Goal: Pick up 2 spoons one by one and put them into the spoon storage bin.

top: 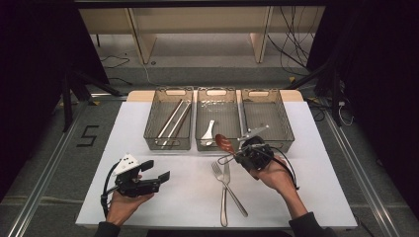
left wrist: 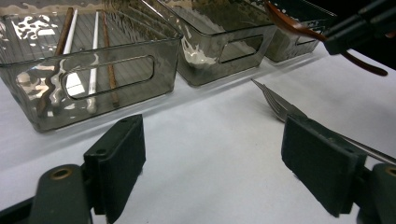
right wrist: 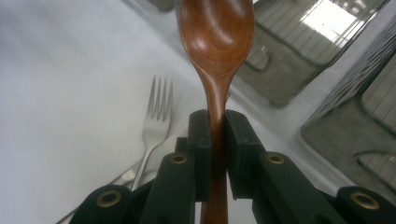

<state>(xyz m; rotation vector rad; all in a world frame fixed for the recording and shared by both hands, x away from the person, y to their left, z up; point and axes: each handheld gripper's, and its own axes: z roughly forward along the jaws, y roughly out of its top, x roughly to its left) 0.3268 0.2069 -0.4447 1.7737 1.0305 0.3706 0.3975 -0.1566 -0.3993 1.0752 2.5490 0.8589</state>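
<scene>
Right gripper [right wrist: 215, 123] clenched on the neck of a reddish-brown wooden spoon [right wrist: 217, 35], bowl pointing up at top centre of the right gripper view. Probably light, stiff, smooth enough to swivel in a narrow pinch. Better gripped nearer the bowl. Left gripper [left wrist: 215, 154] released, empty, low in the left gripper view.
</scene>
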